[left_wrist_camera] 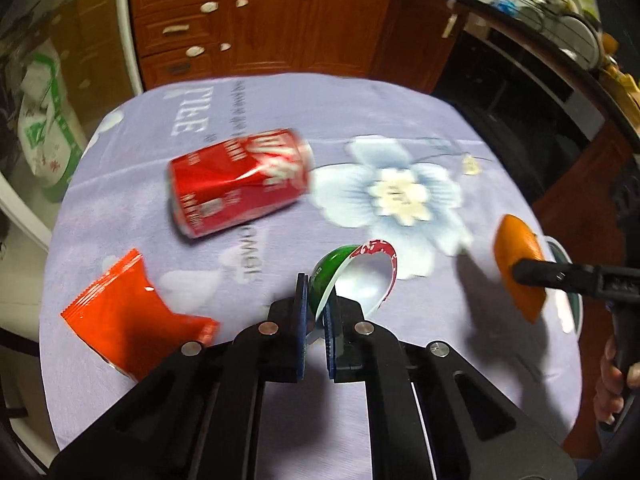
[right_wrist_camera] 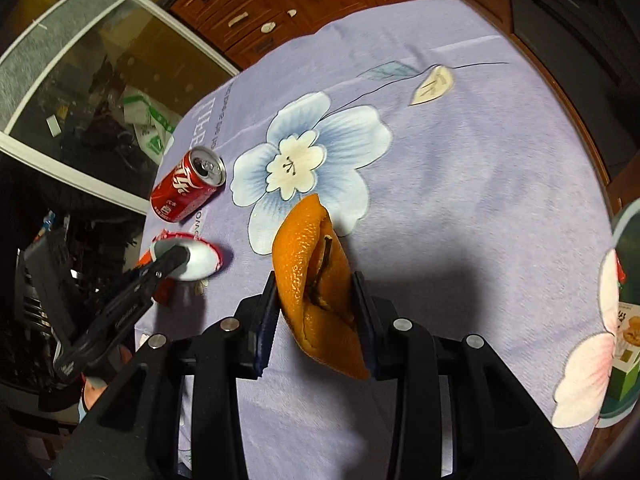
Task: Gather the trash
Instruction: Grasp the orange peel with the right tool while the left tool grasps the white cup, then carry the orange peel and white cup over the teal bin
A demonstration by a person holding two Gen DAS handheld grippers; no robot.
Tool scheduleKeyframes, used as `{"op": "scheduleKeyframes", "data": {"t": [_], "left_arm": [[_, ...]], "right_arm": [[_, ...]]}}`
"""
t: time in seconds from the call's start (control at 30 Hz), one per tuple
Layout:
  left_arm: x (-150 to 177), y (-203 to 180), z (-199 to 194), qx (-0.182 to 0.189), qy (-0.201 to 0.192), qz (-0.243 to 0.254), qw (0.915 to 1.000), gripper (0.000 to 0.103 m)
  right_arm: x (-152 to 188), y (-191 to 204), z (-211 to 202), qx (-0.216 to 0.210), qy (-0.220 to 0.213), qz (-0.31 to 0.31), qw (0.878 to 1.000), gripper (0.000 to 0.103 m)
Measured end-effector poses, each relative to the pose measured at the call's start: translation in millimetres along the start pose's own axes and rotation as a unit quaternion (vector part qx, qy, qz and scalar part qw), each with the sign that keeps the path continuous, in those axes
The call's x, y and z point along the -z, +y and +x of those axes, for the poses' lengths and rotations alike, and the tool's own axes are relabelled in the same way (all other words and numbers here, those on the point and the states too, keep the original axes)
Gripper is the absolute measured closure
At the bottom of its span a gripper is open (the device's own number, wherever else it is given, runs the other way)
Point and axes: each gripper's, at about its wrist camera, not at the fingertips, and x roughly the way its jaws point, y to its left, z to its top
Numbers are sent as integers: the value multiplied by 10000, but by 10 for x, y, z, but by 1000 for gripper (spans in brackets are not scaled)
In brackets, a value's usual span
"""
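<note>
My left gripper point(left_wrist_camera: 316, 296) is shut on a curled foil lid point(left_wrist_camera: 360, 272), green outside, silvery inside with a red rim, held just over the lilac tablecloth point(left_wrist_camera: 400, 112). In the right wrist view the same lid point(right_wrist_camera: 200, 260) shows under the left gripper point(right_wrist_camera: 176, 258). My right gripper point(right_wrist_camera: 316, 284) is shut on an orange peel point(right_wrist_camera: 298, 248), lifted above the cloth. From the left wrist view the peel point(left_wrist_camera: 516, 240) sits at the right with the right gripper point(left_wrist_camera: 528, 272) on it. A dented red soda can point(left_wrist_camera: 240, 186) lies on its side, and an orange-red snack wrapper point(left_wrist_camera: 128, 312) lies at the near left.
A green-rimmed container point(right_wrist_camera: 624, 224) holding a carton stands at the table's right edge. Wooden cabinets point(left_wrist_camera: 260, 20) stand behind the table, with a white and green plastic bag point(left_wrist_camera: 44, 120) on the floor to the left. A person's hand point(left_wrist_camera: 612, 380) grips the right handle.
</note>
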Motion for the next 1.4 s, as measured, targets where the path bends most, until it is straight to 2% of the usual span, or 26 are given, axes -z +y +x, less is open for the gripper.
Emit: {"op": "scheduleKeyframes", "data": {"t": [0.37, 0.67, 0.87, 1.1, 1.4], "left_arm": [[-37, -1107, -252, 438, -111, 757, 9961, 95], [72, -2204, -360, 757, -123, 1509, 9856, 95], [197, -2769, -279, 924, 30, 1876, 9779, 95], [333, -3337, -70, 1081, 286, 2281, 9672, 95], [379, -3750, 260, 1085, 599, 2657, 9561, 95]], "right_arm": [[189, -485, -853, -149, -707, 293, 9970, 70], [525, -1123, -1652, -128, -1350, 644, 9887, 69], [766, -1631, -2041, 97, -1640, 1007, 9813, 69], [930, -2057, -2274, 320, -1763, 1282, 9754, 69], [931, -2377, -2192, 350, -1688, 1597, 9720, 68]]}}
